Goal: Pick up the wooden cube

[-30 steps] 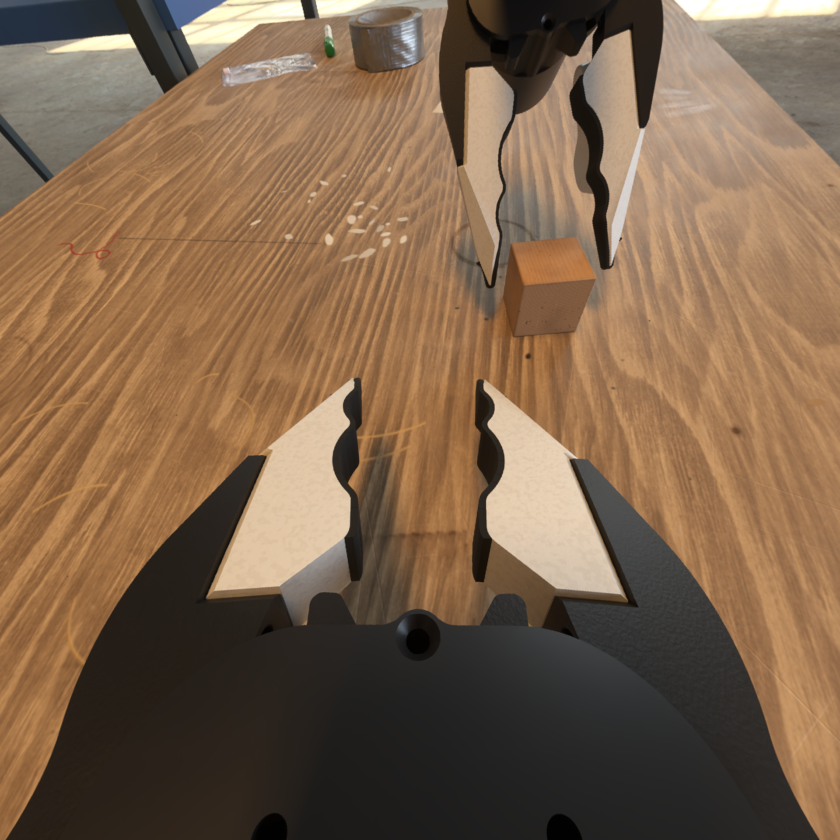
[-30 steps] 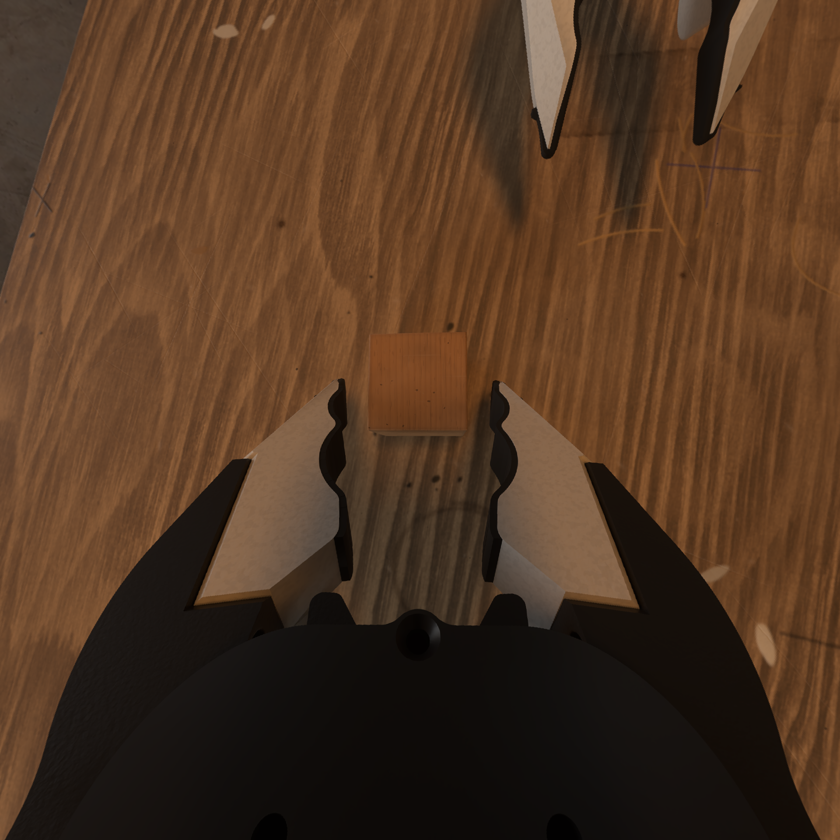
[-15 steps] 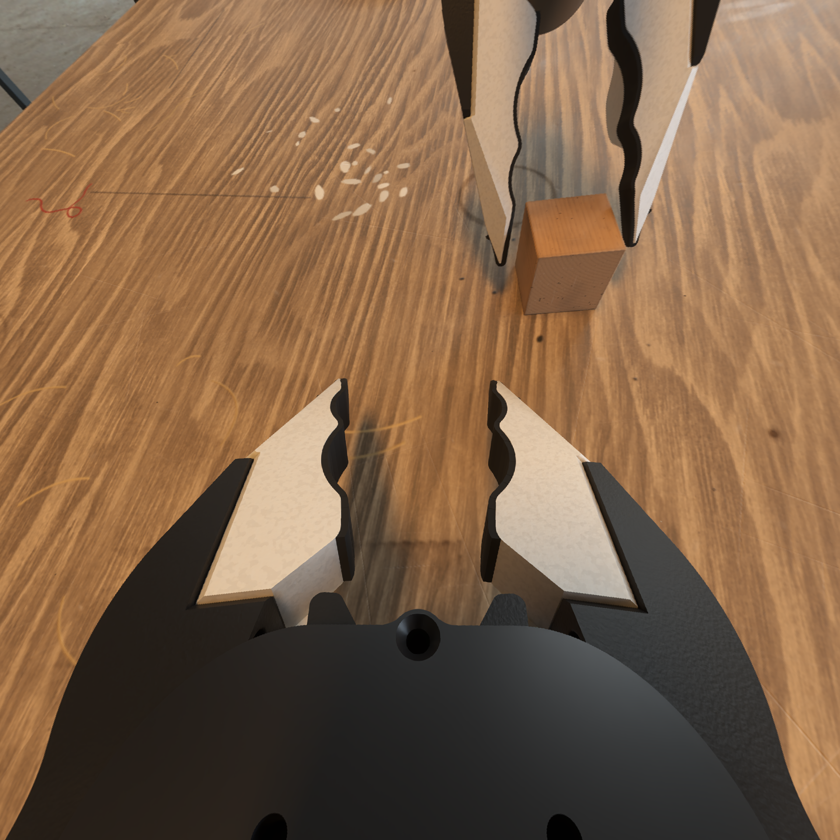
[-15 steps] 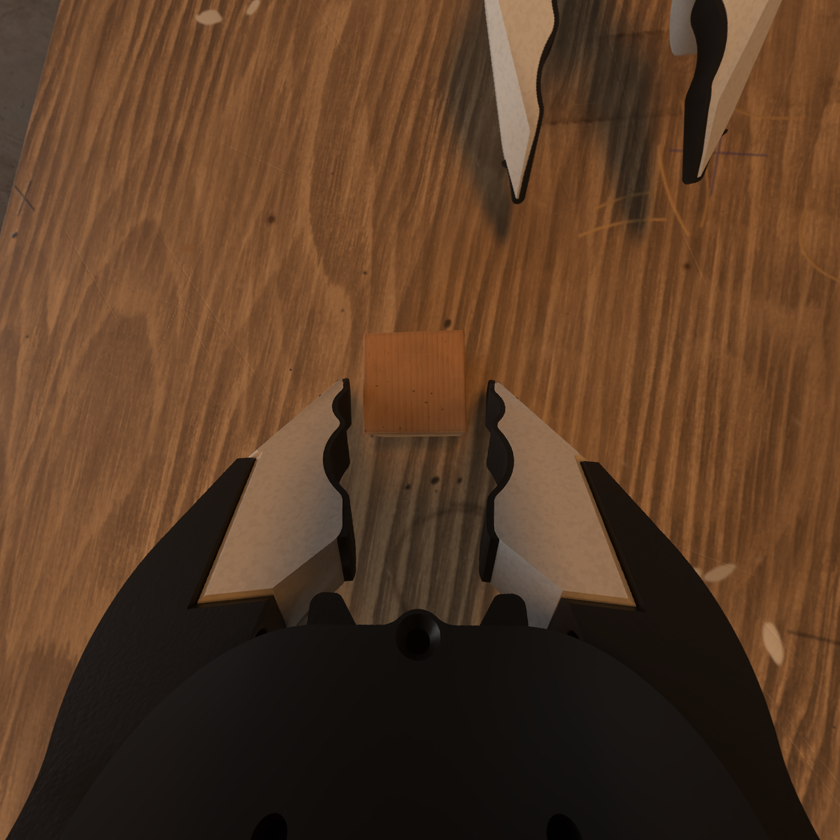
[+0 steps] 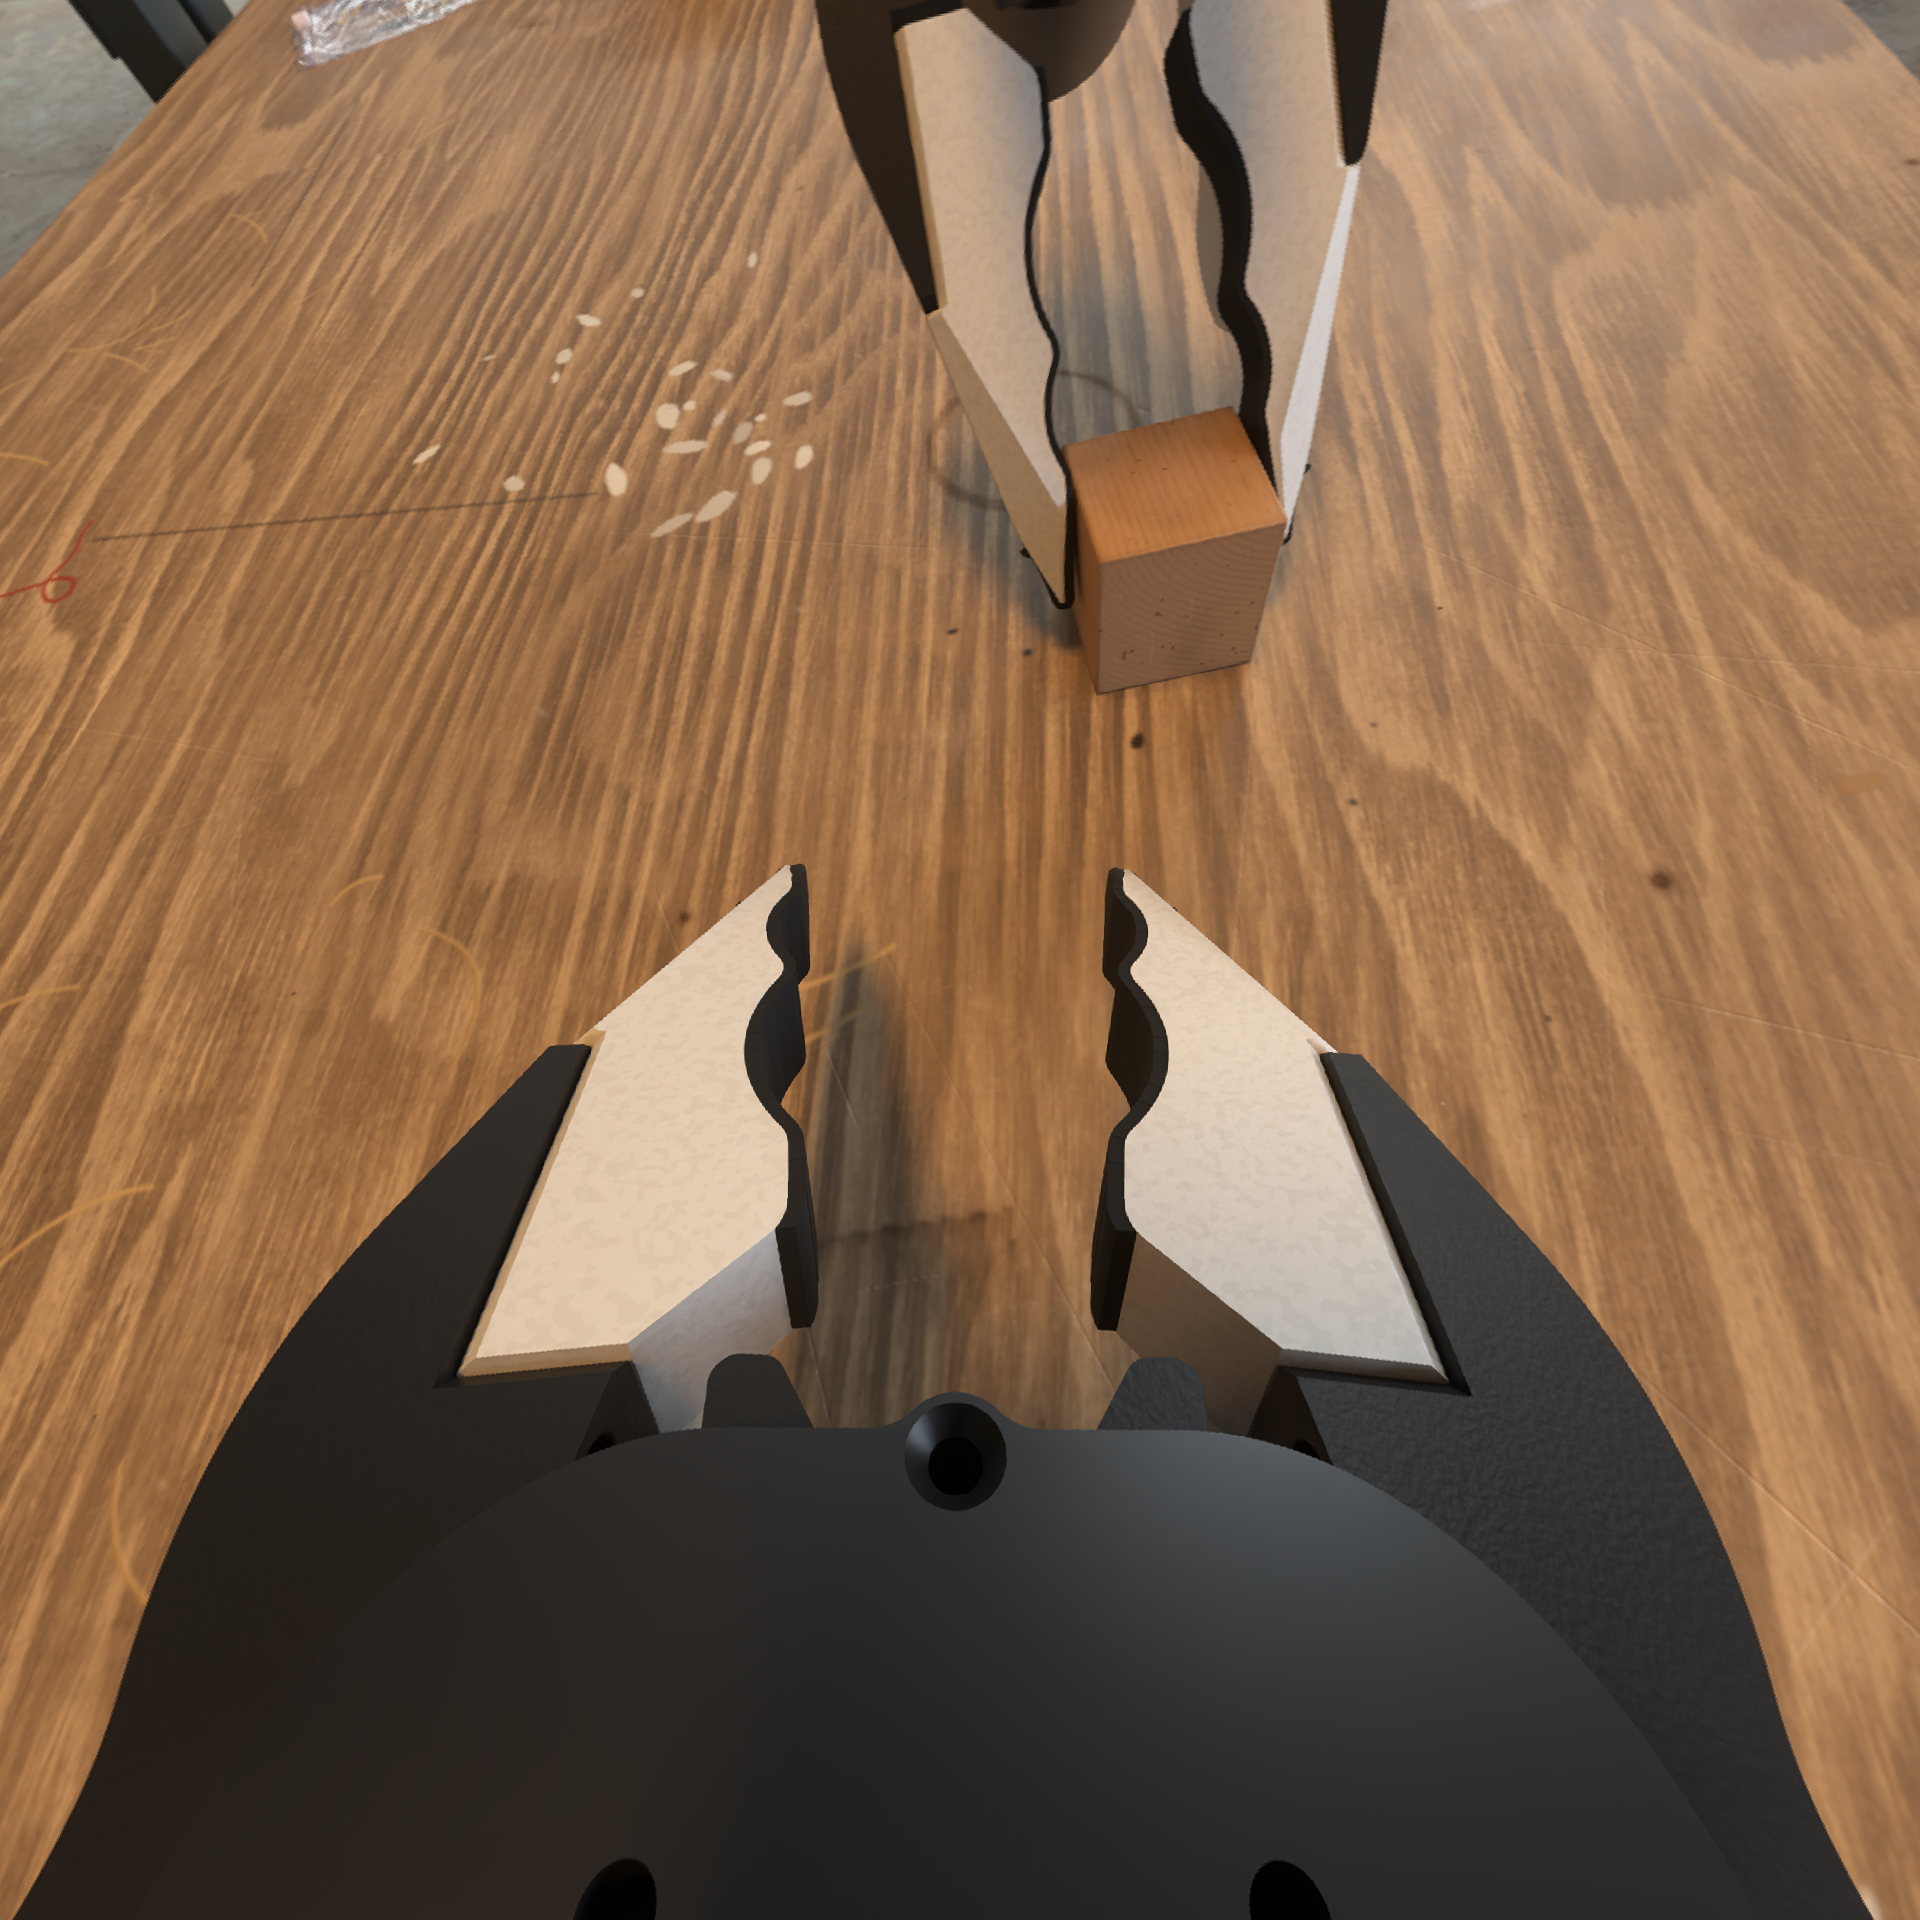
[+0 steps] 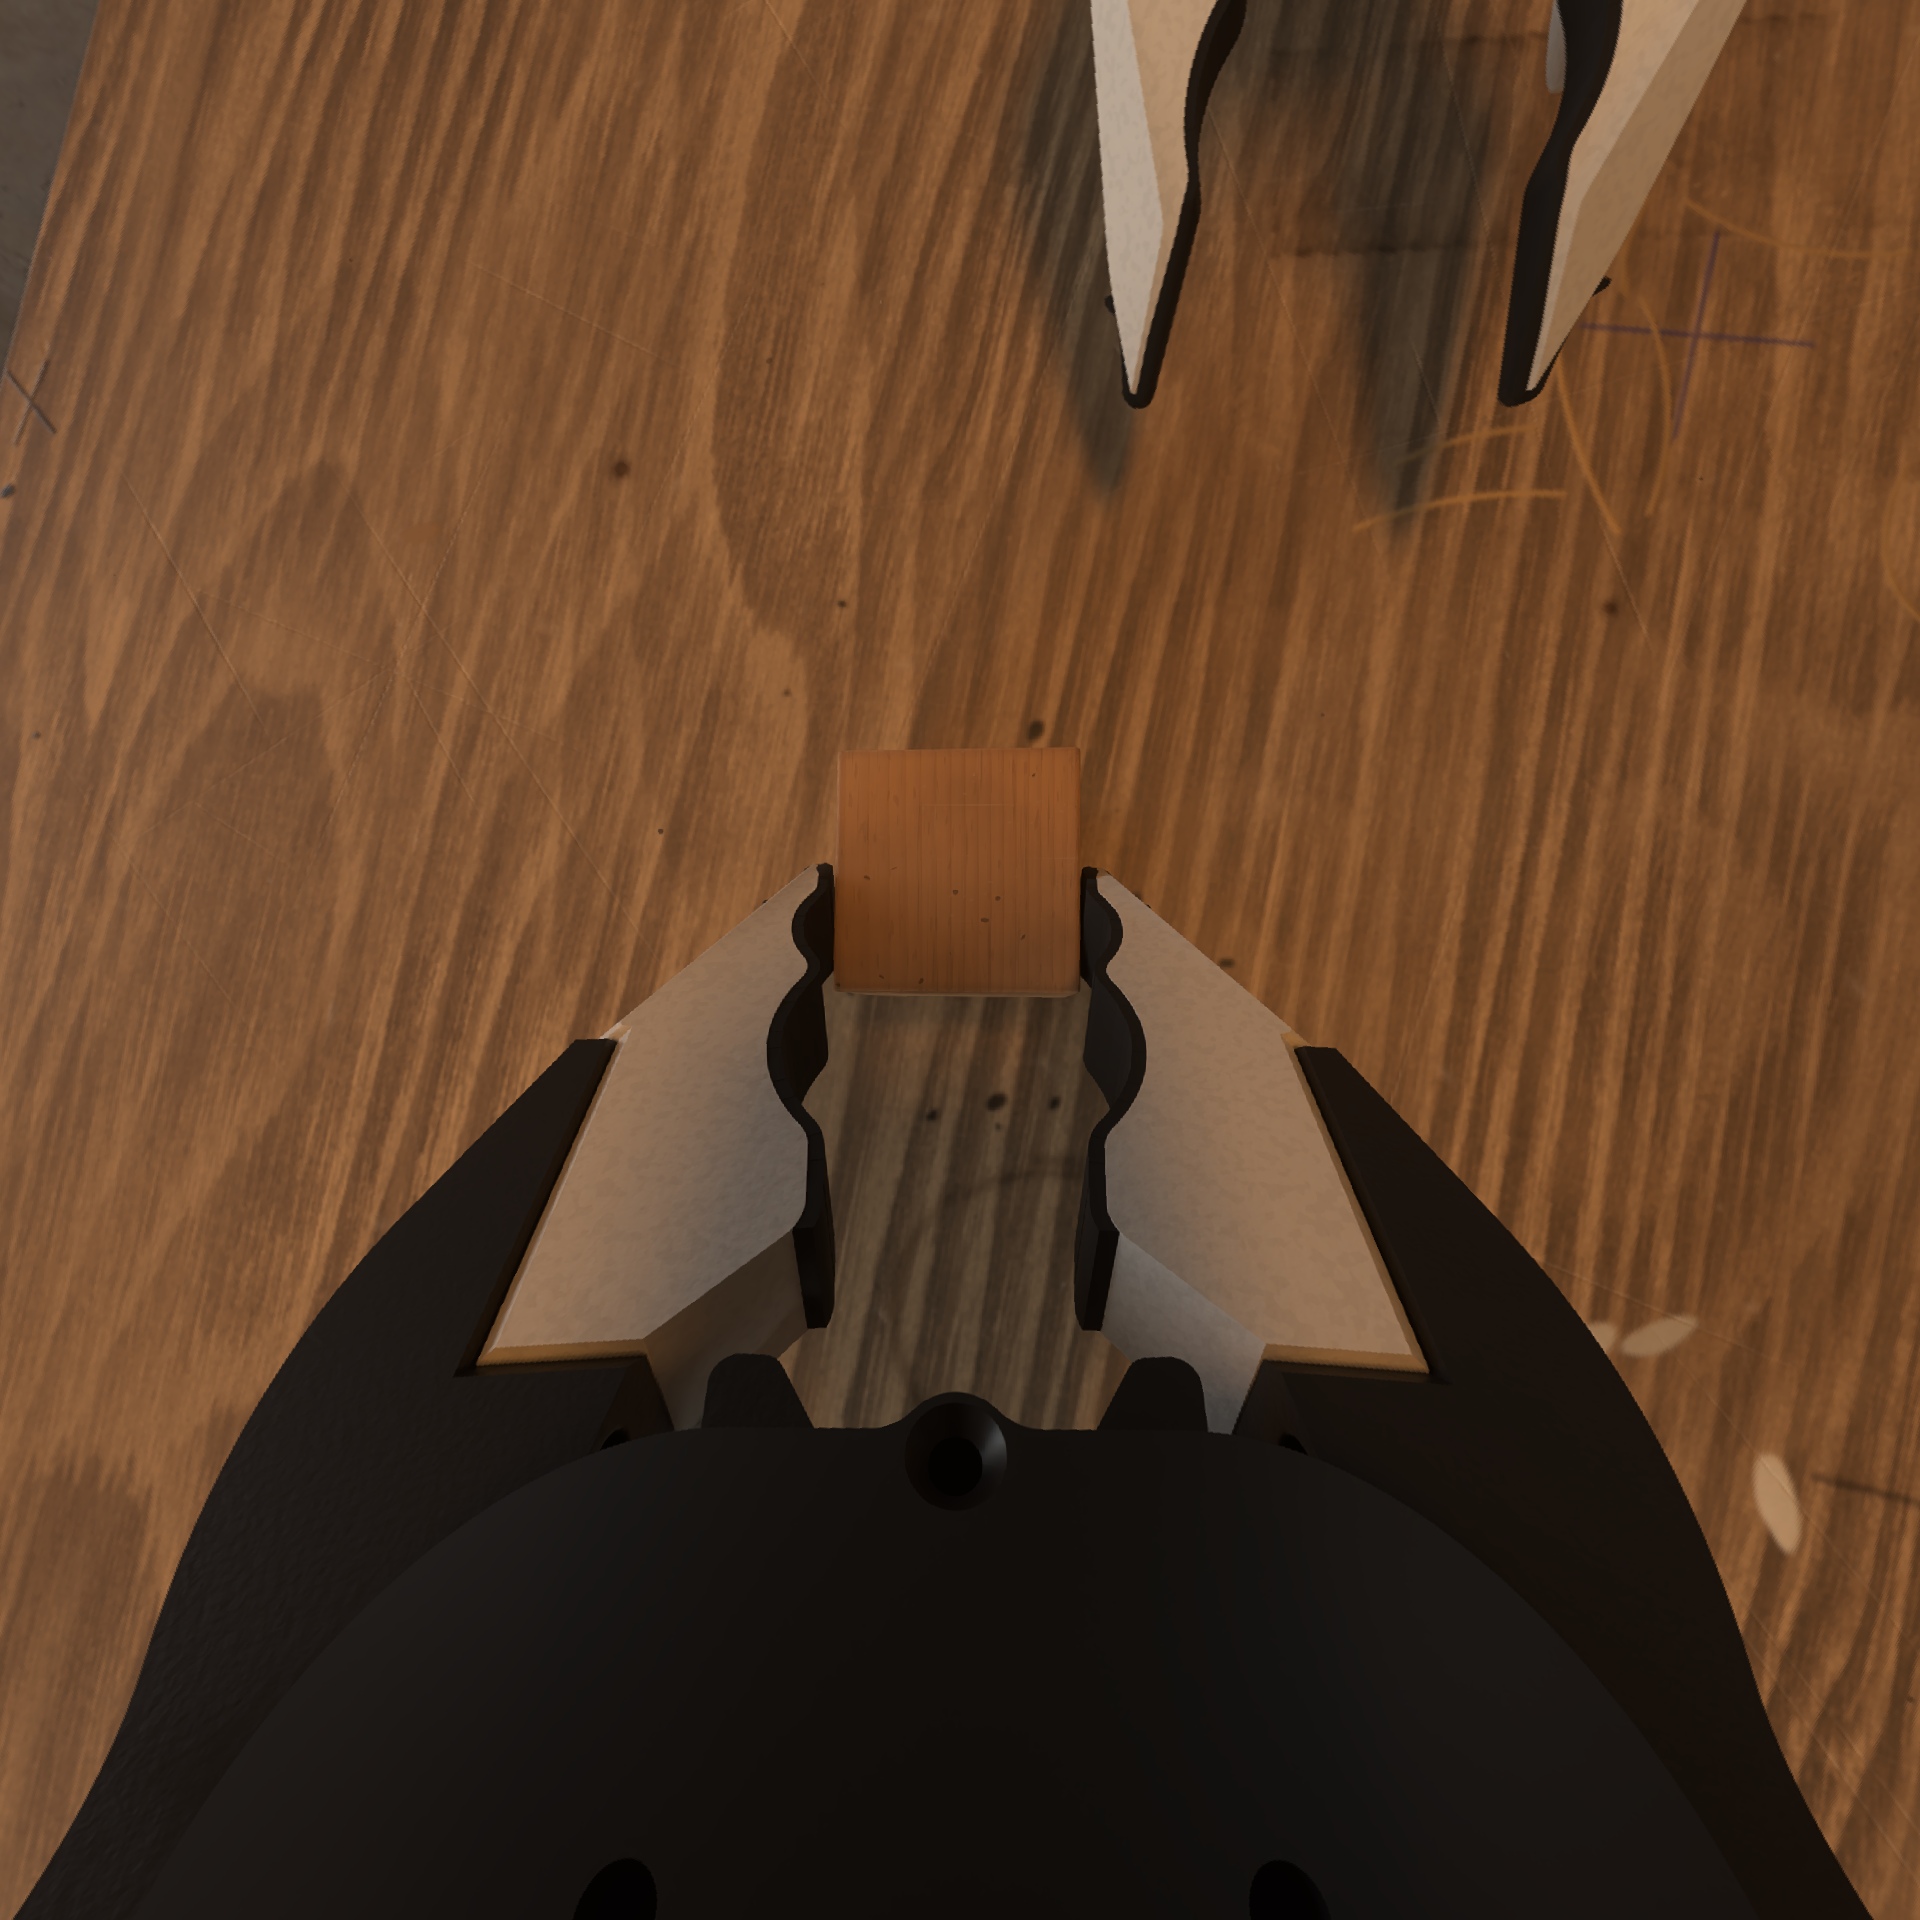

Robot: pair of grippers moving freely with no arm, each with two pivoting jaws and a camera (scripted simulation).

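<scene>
The wooden cube (image 6: 956,873) sits on the wooden table (image 6: 416,623). My right gripper (image 6: 956,883) points down at it, with both fingertips pressed against the cube's left and right sides. In the left wrist view the cube (image 5: 1174,499) stands on the table between the right gripper's fingers (image 5: 997,312), which come down from above. My left gripper (image 5: 954,883) is open and empty, low over the table, a short way in front of the cube. Its two fingers also show in the right wrist view (image 6: 1143,208).
White flecks (image 5: 707,436) lie on the table (image 5: 416,831) left of the cube. A clear plastic wrapper (image 5: 364,21) lies at the far left corner. A red scribble (image 5: 47,582) marks the left side. The table edge (image 6: 31,208) shows at far left.
My right gripper's fingers have closed inward until they touch both sides of the cube. The left gripper has stayed open and shifted only slightly.
</scene>
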